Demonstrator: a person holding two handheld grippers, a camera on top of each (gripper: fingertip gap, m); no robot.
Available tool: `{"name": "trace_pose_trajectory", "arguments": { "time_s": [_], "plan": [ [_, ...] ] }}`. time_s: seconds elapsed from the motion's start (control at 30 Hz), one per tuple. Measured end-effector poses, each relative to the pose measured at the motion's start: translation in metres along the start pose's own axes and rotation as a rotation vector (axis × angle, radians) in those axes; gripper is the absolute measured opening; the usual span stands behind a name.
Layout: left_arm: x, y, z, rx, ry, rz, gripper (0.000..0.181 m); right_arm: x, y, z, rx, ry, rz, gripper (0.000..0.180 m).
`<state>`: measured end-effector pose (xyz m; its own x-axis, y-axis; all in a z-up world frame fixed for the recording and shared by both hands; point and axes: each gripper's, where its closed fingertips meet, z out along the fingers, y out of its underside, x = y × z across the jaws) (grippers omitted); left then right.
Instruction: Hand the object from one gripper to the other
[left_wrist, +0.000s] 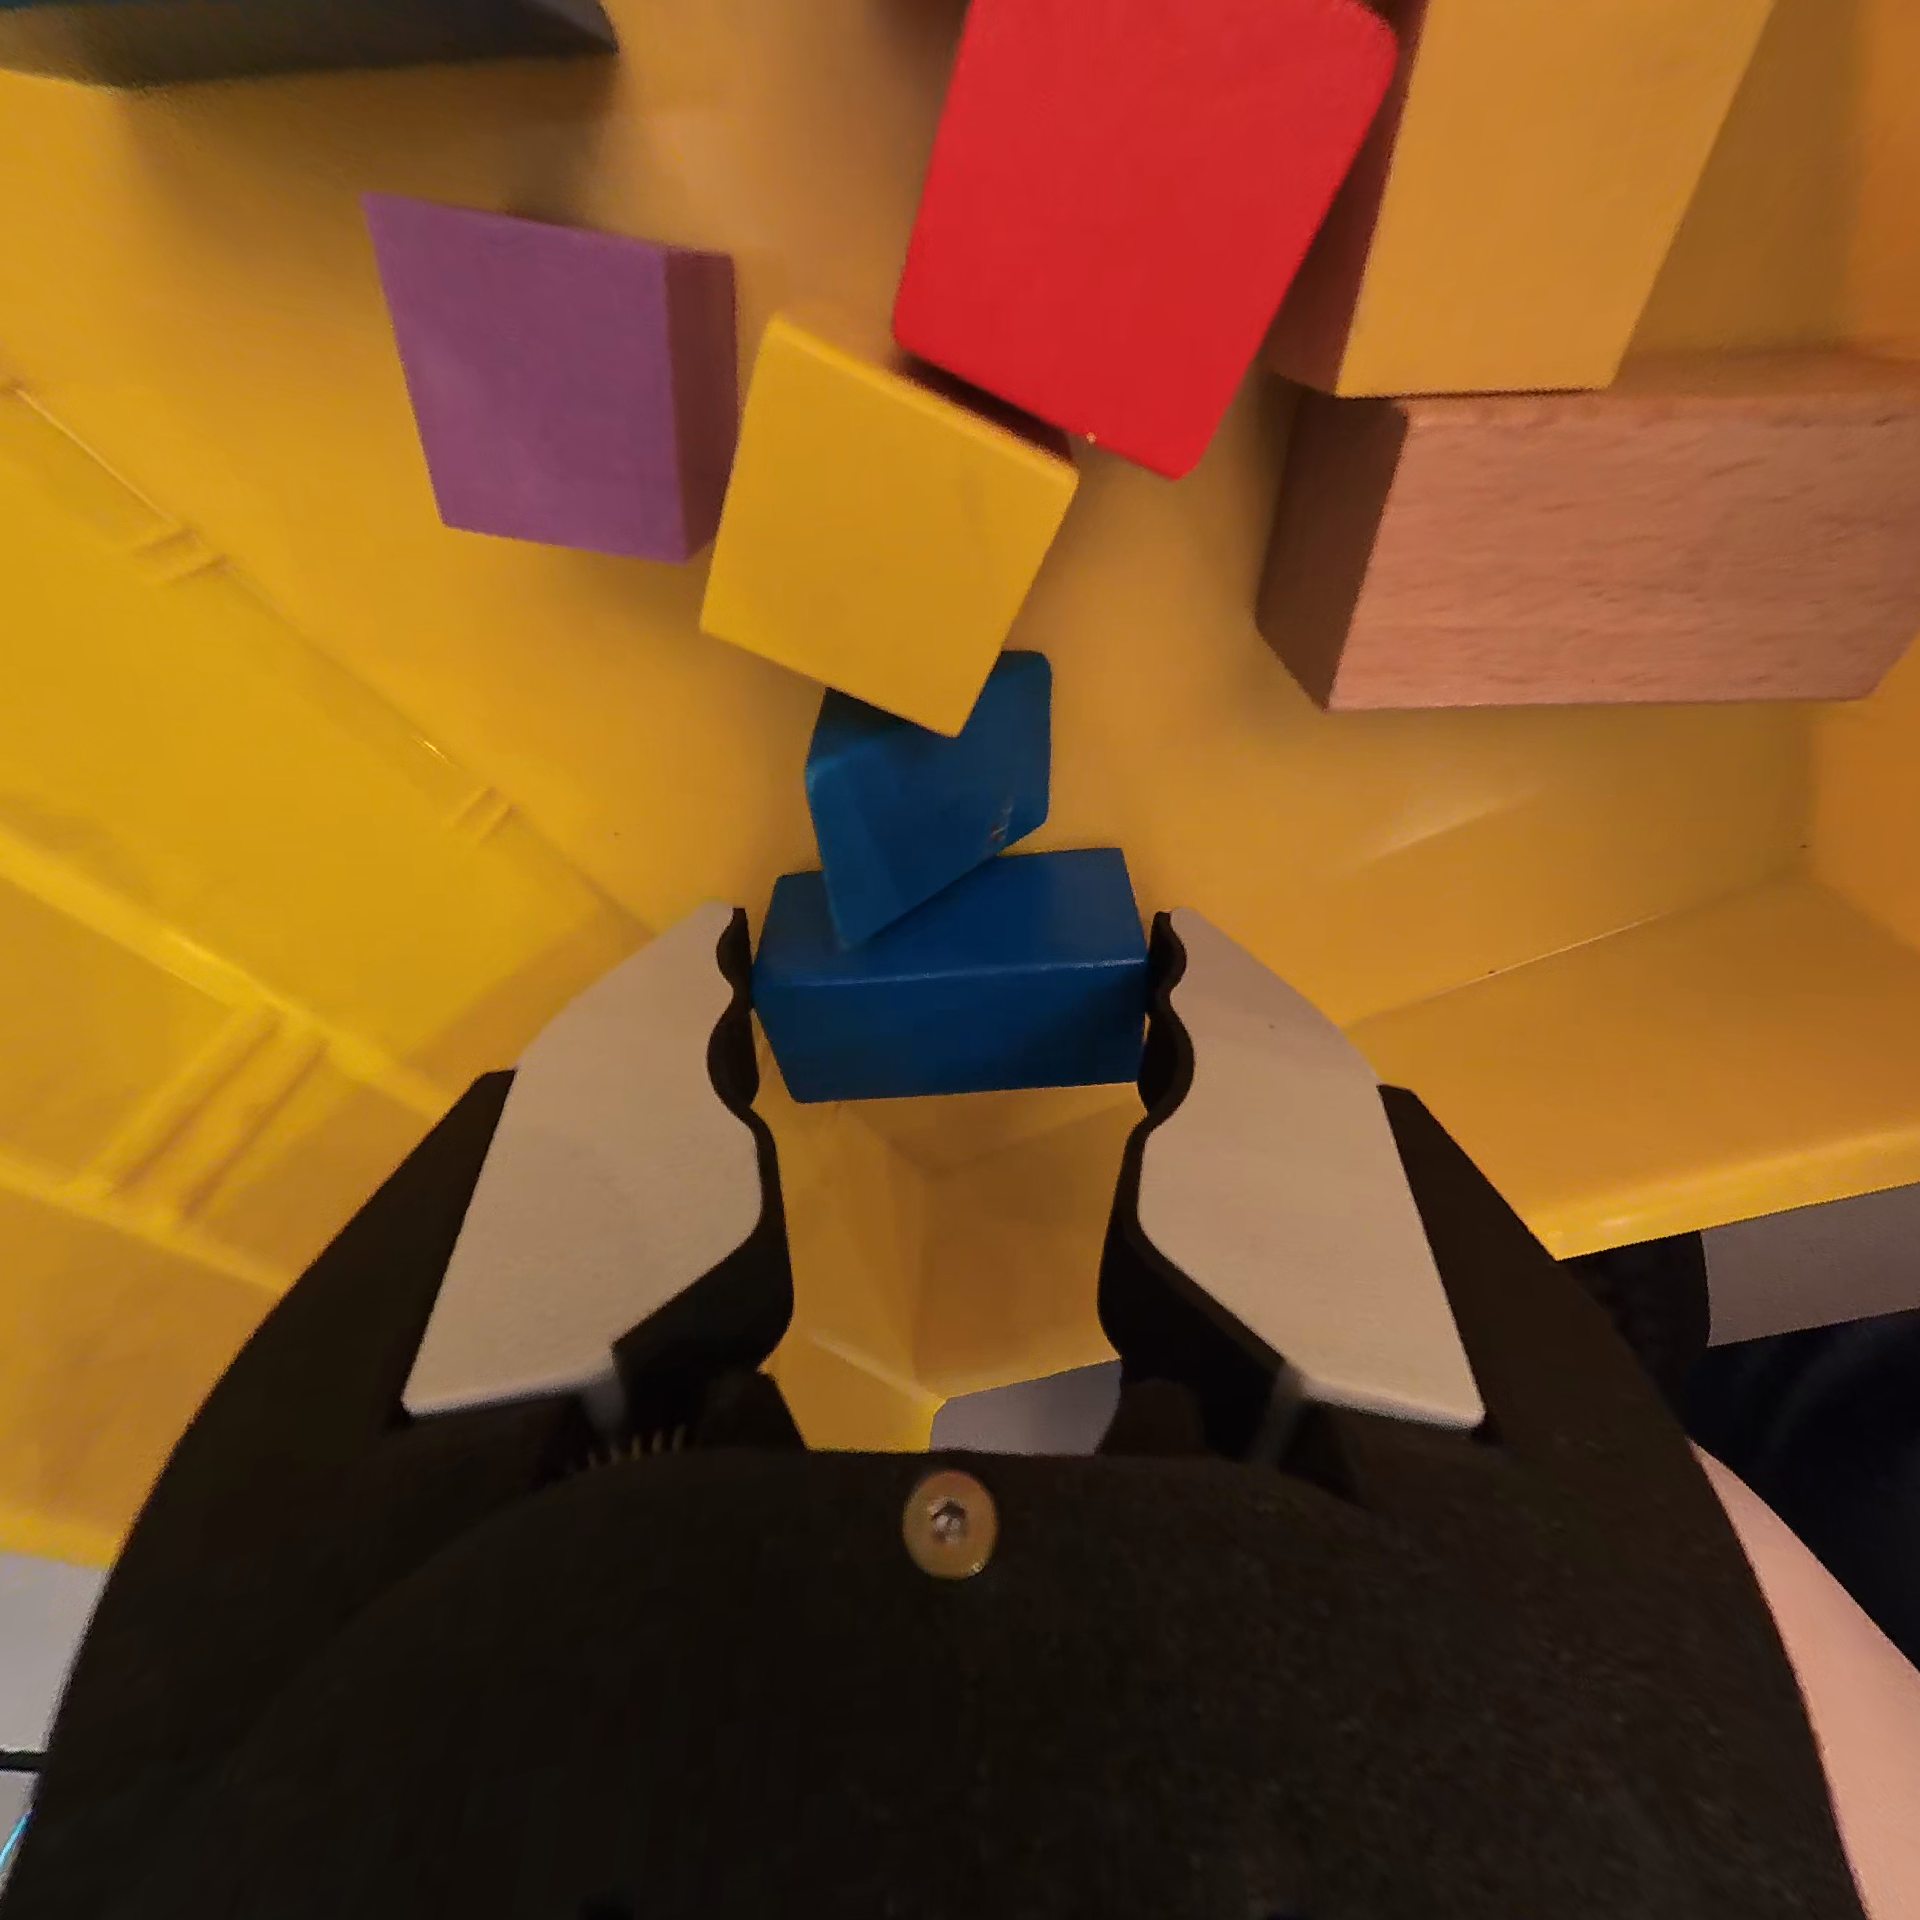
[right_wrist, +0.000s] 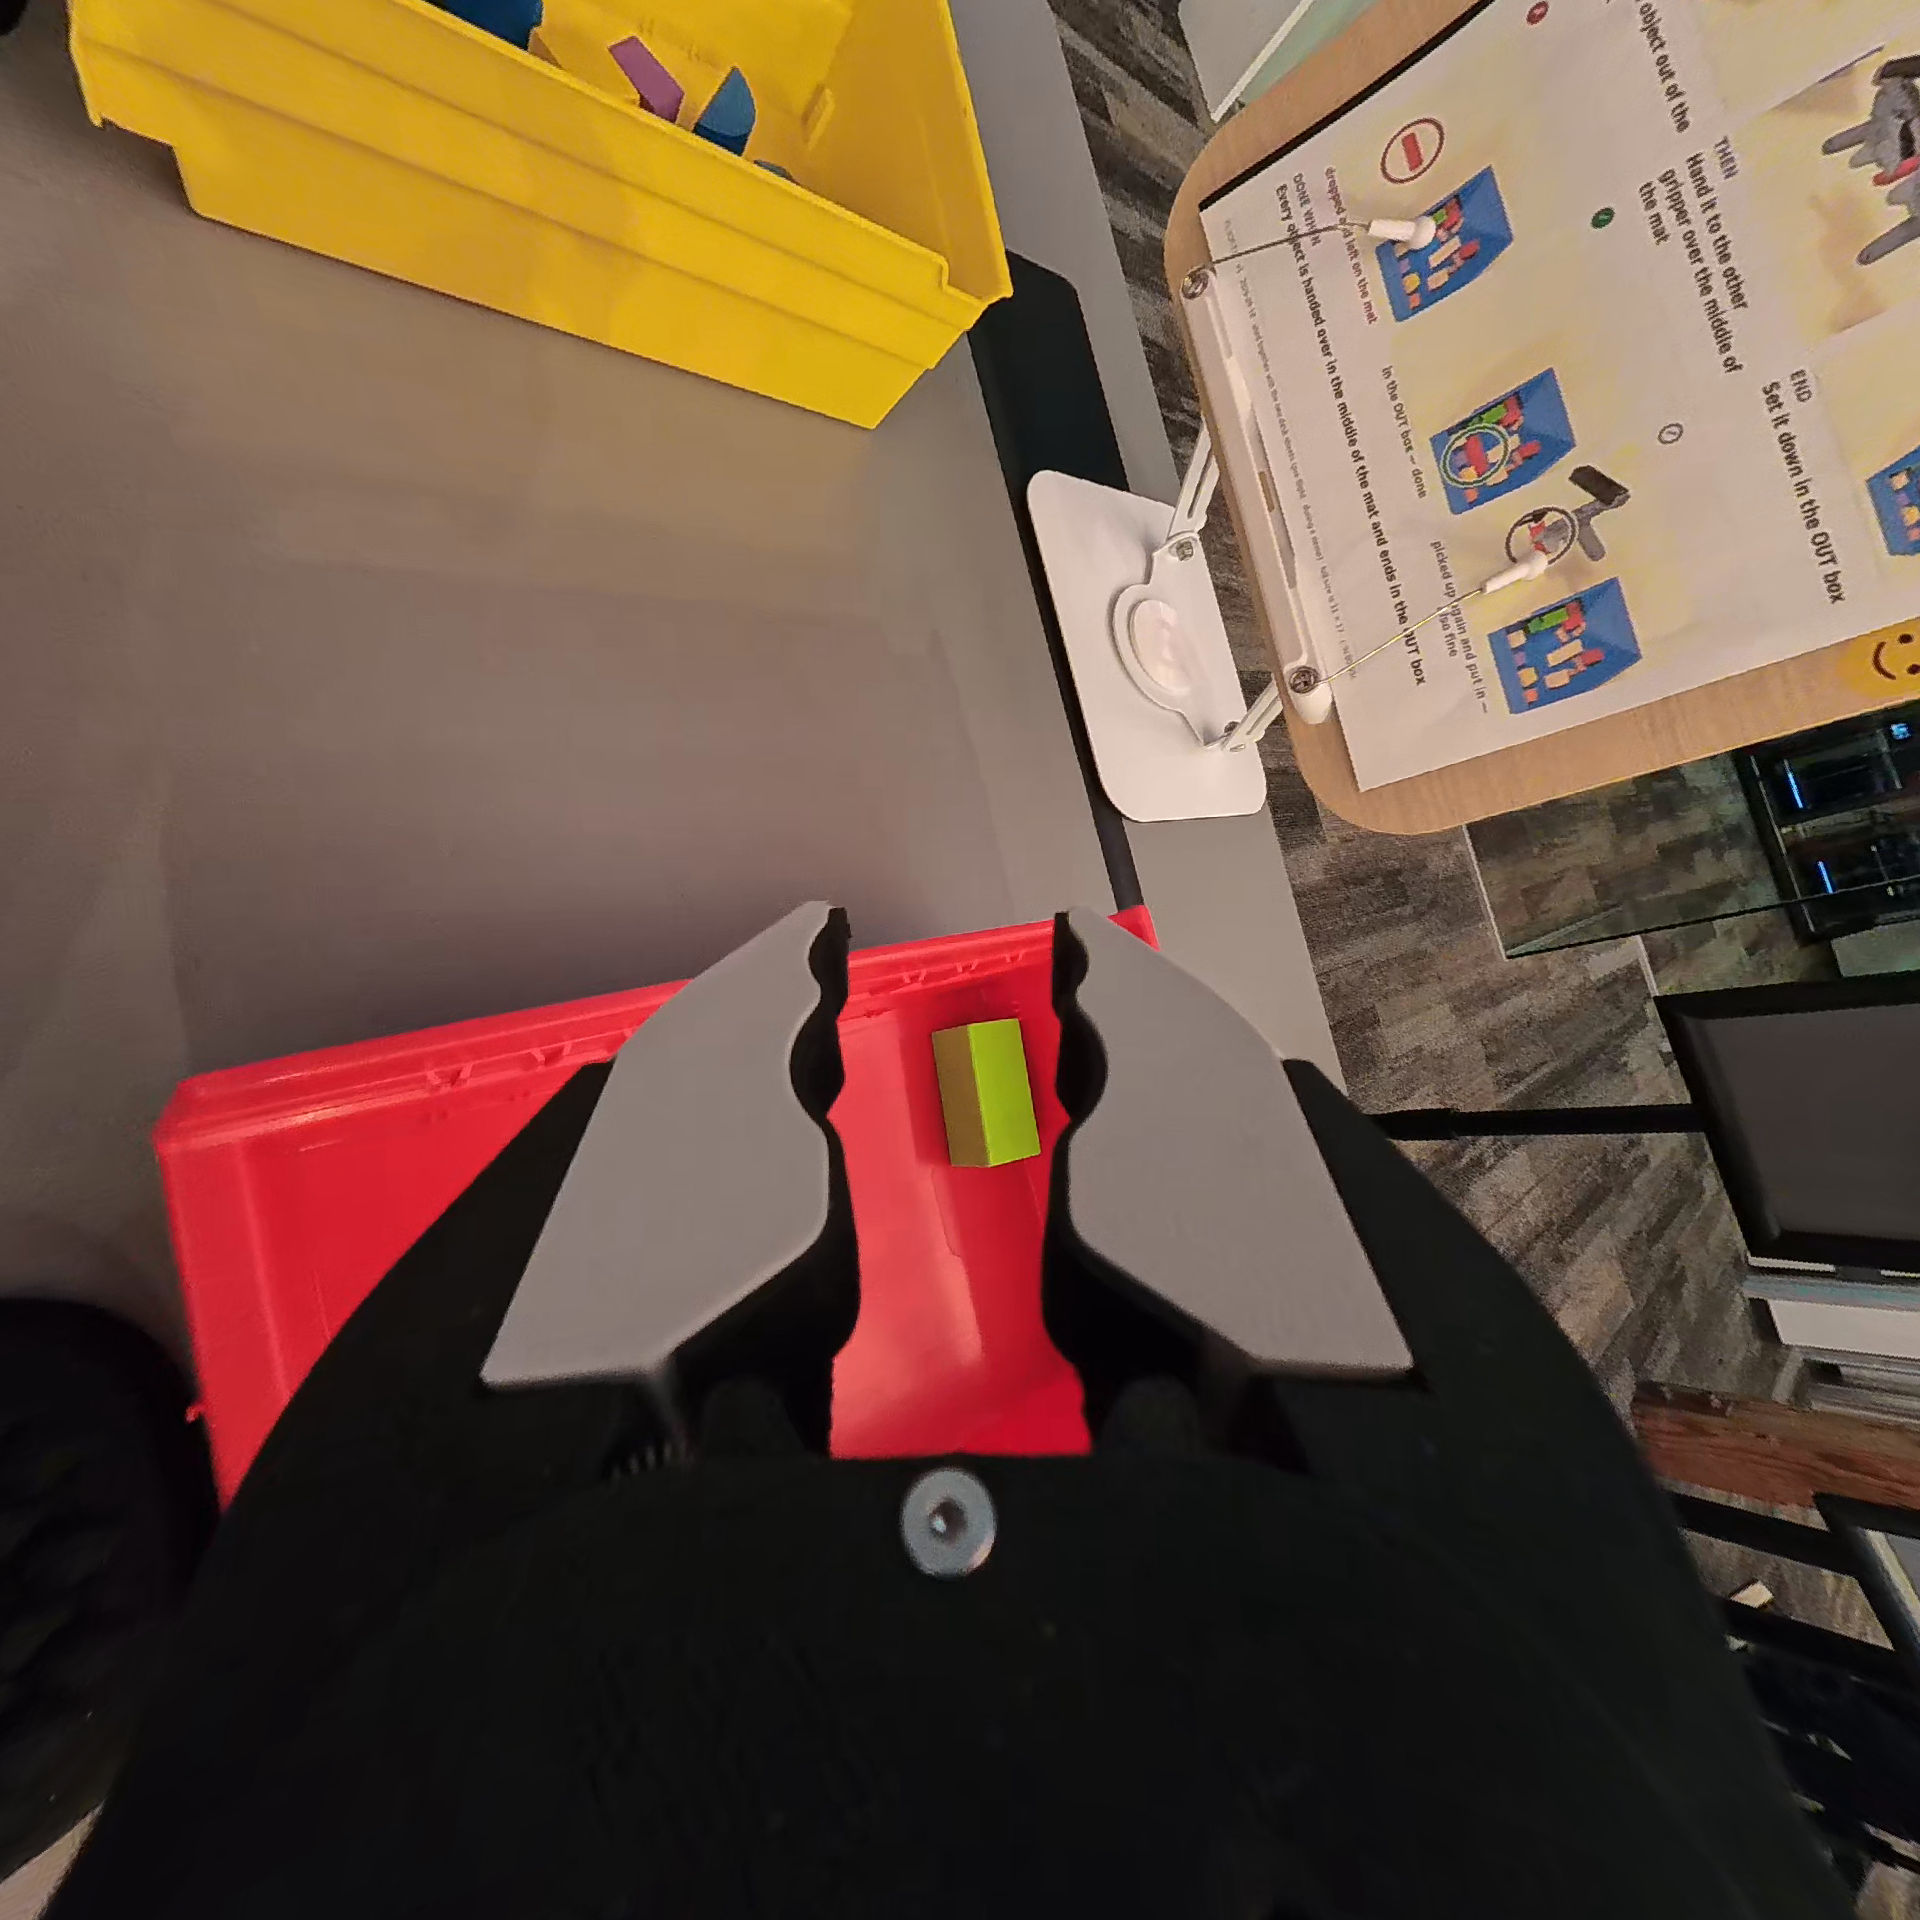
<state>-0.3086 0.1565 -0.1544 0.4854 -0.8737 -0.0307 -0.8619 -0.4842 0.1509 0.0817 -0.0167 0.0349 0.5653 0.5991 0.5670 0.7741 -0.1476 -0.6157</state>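
One blue block (left_wrist: 951, 1013) between left claw (left_wrist: 951, 997) pads

Warm, fairly dim indoor light in the left wrist view, with the yellow bin (left_wrist: 312, 831) glowing amber and its upper corners smeared by blur. In the right wrist view, cooler, softer light; fisheye bending tilts the instruction sheet (right_wrist: 1558, 364) at the edge.

white stand (right_wrist: 1143, 644) holding an instruction board (right_wrist: 1558, 416), beside the grey table (right_wrist: 520, 675).
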Motion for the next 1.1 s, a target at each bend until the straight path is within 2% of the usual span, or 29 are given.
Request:
{"name": "trace_pose_trajectory", "arguments": {
  "time_s": [0.23,0.33,0.43,0.6,0.73,0.87,1.1],
  "plan": [
    [0.001,0.004,-0.012,0.030,0.029,-0.023,0.072,0.000,0.001,0.003,-0.007,-0.004,-0.003,0.038],
    [0.003,0.003,-0.027,0.121,0.054,0.001,0.072,0.000,-0.001,0.007,-0.008,0.000,-0.011,0.038],
    [0.017,-0.003,-0.049,0.294,0.154,0.083,0.072,0.000,-0.007,0.013,0.006,0.011,-0.032,0.038],
    [0.075,-0.006,-0.107,0.629,0.443,0.397,0.072,-0.007,-0.058,0.025,0.159,0.060,-0.171,0.038],
    [0.123,-0.002,-0.144,0.779,0.524,0.689,0.072,-0.056,-0.121,0.035,0.343,-0.049,-0.313,0.038],
    [0.174,0.004,-0.166,0.814,0.619,0.939,0.072,-0.126,-0.169,0.046,0.471,-0.226,-0.438,0.041],
    [0.225,0.012,-0.166,0.737,0.688,1.174,0.072,-0.176,-0.193,0.065,0.494,-0.261,-0.582,0.045]
  ]
}}
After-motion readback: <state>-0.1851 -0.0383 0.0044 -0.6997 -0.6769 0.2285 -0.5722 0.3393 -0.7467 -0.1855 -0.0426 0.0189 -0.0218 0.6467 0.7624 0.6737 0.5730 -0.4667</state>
